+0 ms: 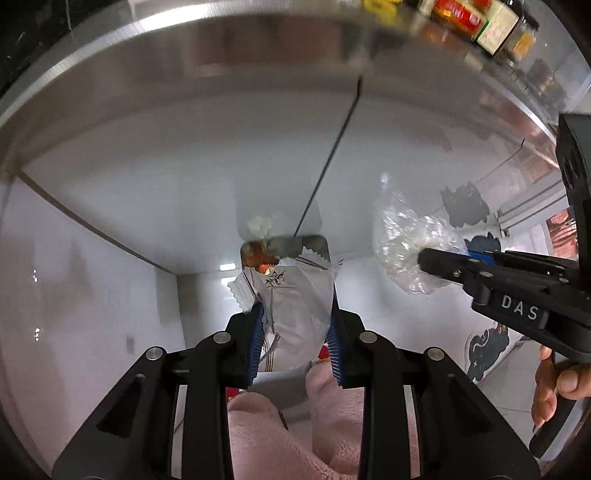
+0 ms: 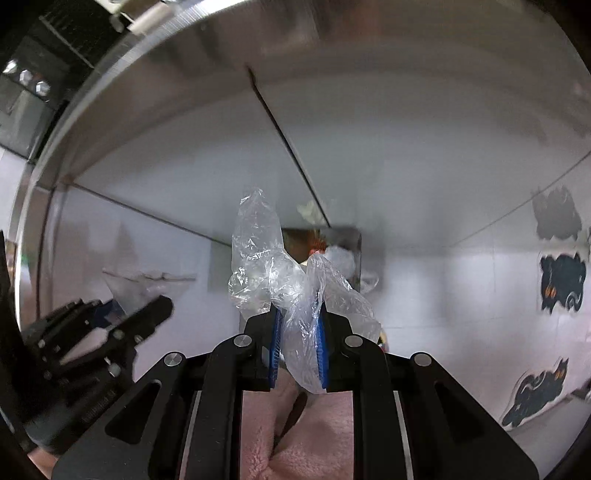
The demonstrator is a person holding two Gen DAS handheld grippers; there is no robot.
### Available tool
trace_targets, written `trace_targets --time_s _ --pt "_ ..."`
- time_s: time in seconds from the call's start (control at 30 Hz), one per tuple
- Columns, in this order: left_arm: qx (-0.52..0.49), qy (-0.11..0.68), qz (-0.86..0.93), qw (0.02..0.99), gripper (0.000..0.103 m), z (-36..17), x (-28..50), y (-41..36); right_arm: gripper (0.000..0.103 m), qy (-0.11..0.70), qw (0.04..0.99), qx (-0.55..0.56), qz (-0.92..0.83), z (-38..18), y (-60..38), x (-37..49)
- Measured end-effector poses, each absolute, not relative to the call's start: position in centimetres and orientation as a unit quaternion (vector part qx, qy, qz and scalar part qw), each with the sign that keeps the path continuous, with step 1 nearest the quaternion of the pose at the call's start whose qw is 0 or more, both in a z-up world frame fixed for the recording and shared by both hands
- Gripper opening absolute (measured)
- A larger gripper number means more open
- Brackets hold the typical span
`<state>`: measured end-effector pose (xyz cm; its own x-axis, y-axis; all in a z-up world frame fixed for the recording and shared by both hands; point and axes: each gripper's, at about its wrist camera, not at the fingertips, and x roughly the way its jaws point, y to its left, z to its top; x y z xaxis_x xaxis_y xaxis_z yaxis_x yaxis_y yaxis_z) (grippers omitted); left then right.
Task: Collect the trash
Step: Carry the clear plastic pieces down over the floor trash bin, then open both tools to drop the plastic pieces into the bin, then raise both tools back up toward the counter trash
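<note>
My left gripper (image 1: 295,334) is shut on a white snack wrapper (image 1: 291,295) with a serrated edge and dark print, held in front of the white cabinet face. My right gripper (image 2: 298,345) is shut on a crumpled clear plastic bag (image 2: 273,273). In the left wrist view the right gripper (image 1: 428,260) comes in from the right with the clear plastic (image 1: 402,240) bunched at its tip. In the right wrist view the left gripper (image 2: 147,314) sits at the lower left, blurred. A small steel-framed opening (image 1: 284,251) lies straight ahead, with trash inside; it also shows behind the bag (image 2: 332,247).
A steel counter edge (image 1: 184,48) curves across the top. Jars and packets (image 1: 480,22) stand at the top right. Dark cat stickers (image 2: 561,280) are on the white wall to the right. Pink fleece (image 1: 295,435) lies below the grippers. A stove with knobs (image 2: 26,77) is at top left.
</note>
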<state>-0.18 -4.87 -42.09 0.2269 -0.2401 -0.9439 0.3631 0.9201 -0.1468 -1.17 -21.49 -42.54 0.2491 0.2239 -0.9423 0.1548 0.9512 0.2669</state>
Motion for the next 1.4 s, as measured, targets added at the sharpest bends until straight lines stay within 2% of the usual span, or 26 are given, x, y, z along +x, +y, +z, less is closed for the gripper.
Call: trace_targets --time_s 0.3,0.5,0.63,0.73,0.8,1.0,1.3,1.4 --pt "0.052 0.622 -0.185 0.759 0.029 -47.7 0.8 -5.6 0.02 0.642 0.75 0.16 0.007 -47.9 -21.5 0.6" --pt "0.052 0.632 -0.183 0.751 0.03 -49.5 2.5 -6.3 0.02 0.653 0.74 0.162 0.004 -49.4 -21.5 2.1" --pt "0.055 0.634 -0.184 0.749 0.034 -49.8 3.0 -6.5 0.023 0.656 0.736 0.167 0.004 -49.0 -21.8 2.1" --pt "0.056 0.634 -0.182 0.749 0.04 -49.9 3.3 -6.4 0.036 0.657 0.734 0.172 0.002 -48.7 -22.0 2.4" --pt "0.055 0.634 -0.18 0.75 0.042 -49.8 3.5 -6.3 0.037 0.657 0.734 0.173 0.001 -48.7 -22.0 2.8" --pt "0.055 0.632 -0.18 0.752 0.055 -49.2 4.2 -6.1 0.047 0.649 0.74 0.176 -0.009 -47.5 -22.1 3.3" --pt "0.063 0.625 -0.177 0.758 0.079 -47.7 4.8 -6.0 0.055 0.639 0.748 0.177 -0.02 -45.5 -22.9 3.6" --pt "0.061 0.618 -0.177 0.764 0.085 -46.4 5.0 -5.7 0.066 0.633 0.753 0.175 -0.023 -44.6 -22.7 3.8"
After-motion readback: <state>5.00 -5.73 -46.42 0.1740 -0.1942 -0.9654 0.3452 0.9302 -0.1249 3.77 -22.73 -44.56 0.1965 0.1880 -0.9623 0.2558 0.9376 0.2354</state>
